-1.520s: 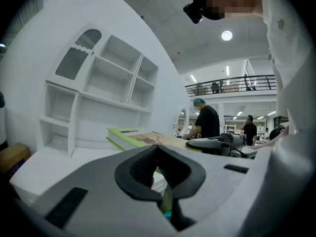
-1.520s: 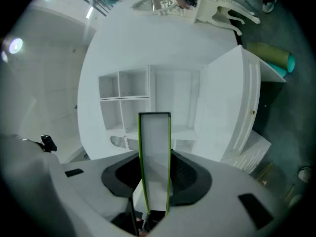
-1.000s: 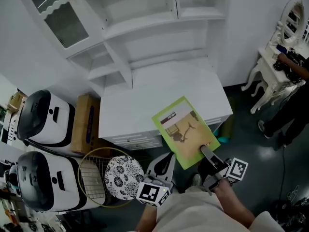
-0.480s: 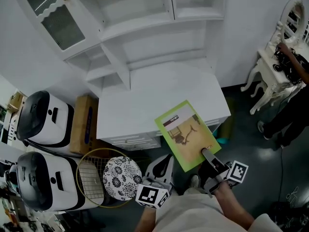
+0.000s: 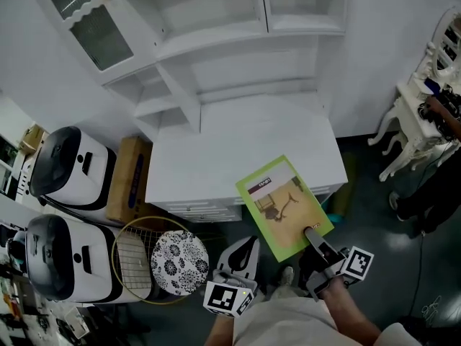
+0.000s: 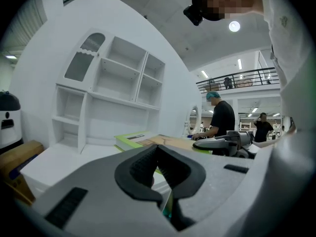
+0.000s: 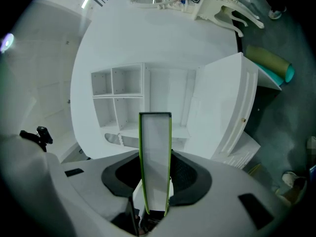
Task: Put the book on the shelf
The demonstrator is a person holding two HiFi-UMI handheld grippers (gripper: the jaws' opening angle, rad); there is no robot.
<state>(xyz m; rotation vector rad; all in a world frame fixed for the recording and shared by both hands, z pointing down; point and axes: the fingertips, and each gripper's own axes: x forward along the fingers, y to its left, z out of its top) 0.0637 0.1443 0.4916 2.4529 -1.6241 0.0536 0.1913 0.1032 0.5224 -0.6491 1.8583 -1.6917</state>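
A green-covered book (image 5: 287, 205) hangs level over the front right corner of the white desk (image 5: 216, 157), and my right gripper (image 5: 312, 235) is shut on its near edge. In the right gripper view the book (image 7: 155, 152) stands on edge between the two pads and points at the white shelf unit (image 7: 133, 98). The shelf unit (image 5: 216, 42), with open compartments, rises at the back of the desk. My left gripper (image 5: 243, 251) hovers below the desk's front edge, jaws shut and empty; its own view shows the book (image 6: 136, 139) to the right.
Two white domed appliances (image 5: 72, 171) (image 5: 54, 262) and a cardboard box (image 5: 128, 182) stand on the left. A racket (image 5: 137, 265) and a patterned round disc (image 5: 180, 263) lie in front of the desk. A white dressing table (image 5: 425, 117) and a person (image 5: 432, 186) are on the right.
The right gripper and the book have drifted a little toward the near right. The left gripper has stayed almost where it was, still shut.
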